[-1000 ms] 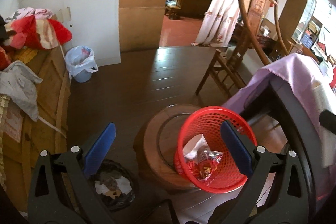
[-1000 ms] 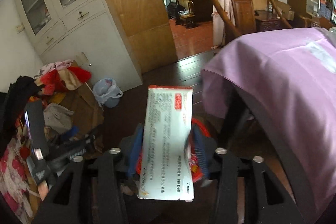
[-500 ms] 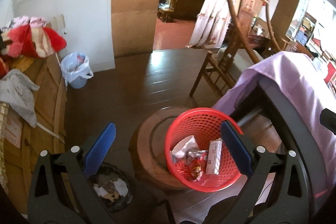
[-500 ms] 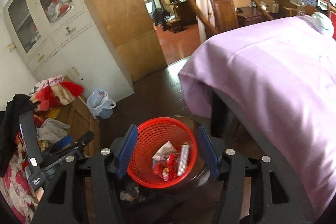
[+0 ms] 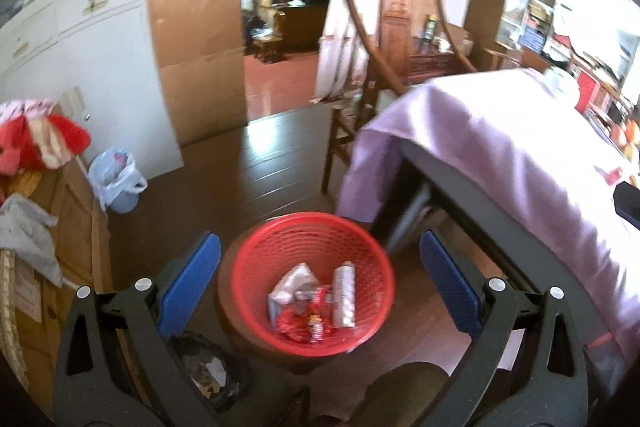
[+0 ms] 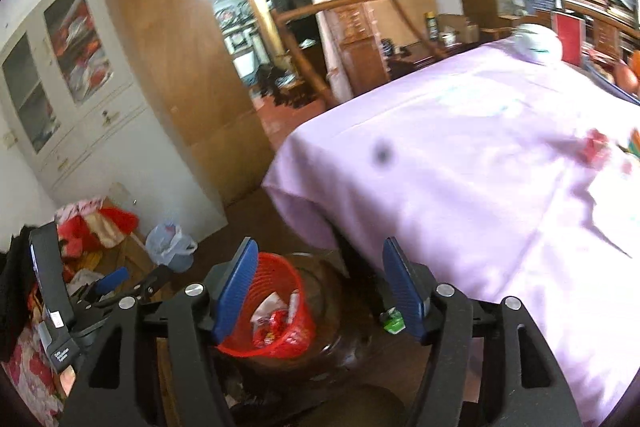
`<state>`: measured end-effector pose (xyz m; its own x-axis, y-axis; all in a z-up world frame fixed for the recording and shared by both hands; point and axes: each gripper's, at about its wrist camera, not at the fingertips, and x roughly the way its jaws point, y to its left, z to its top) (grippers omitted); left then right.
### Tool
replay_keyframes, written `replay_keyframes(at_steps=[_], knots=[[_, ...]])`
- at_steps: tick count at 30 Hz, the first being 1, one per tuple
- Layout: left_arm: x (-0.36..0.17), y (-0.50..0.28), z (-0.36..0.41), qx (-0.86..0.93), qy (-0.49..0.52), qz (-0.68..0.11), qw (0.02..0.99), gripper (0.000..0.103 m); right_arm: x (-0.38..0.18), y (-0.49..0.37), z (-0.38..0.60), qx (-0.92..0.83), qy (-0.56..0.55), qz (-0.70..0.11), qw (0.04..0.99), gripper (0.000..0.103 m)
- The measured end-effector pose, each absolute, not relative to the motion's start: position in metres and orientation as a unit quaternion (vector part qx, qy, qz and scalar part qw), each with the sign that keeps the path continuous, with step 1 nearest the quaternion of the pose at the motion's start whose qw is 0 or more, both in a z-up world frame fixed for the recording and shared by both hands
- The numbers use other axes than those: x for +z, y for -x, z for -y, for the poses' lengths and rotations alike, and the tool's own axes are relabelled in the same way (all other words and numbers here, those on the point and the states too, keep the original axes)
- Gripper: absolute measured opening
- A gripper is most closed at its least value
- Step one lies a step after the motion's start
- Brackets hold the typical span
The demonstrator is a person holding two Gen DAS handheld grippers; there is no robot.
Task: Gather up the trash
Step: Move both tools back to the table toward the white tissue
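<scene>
Red basket (image 5: 312,279) of trash low in the middle, on a round wooden stool (image 5: 256,331), with a white box (image 5: 344,295) and wrappers (image 5: 298,301) inside. Left claw (image 5: 320,279) spread wide, holding nothing. Right claw (image 6: 320,291) opening, nothing between. Purple cloth table (image 6: 460,167) at 2 o'clock. Bagged bin (image 5: 116,179) at 10 o'clock.

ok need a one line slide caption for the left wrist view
Open left gripper above the red basket of collected trash, beside the purple-draped table.

Red mesh basket (image 5: 312,247), lilac tablecloth (image 6: 460,167), blue-padded claws.
</scene>
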<state>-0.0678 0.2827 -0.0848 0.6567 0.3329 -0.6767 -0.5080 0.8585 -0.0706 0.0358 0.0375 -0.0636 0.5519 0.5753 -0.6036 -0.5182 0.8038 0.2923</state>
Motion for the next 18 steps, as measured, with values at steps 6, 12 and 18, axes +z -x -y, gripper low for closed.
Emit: replay_keyframes(at_steps=[6,12,18], knots=[[-0.076,0.036,-0.222,0.186,0.088,-0.351,0.913,0.096,-0.065,-0.048,0.035,0.265,-0.073,-0.349,0.896,0.065],[-0.074,-0.003,-0.156,0.118,0.057,-0.367,0.921,0.096,-0.065,-0.06,0.122,0.184,-0.081,-0.333,0.921,0.075],[-0.068,-0.054,-0.08,0.031,0.022,-0.384,0.922,0.096,-0.064,-0.079,0.21,0.079,-0.079,-0.314,0.943,0.078]])
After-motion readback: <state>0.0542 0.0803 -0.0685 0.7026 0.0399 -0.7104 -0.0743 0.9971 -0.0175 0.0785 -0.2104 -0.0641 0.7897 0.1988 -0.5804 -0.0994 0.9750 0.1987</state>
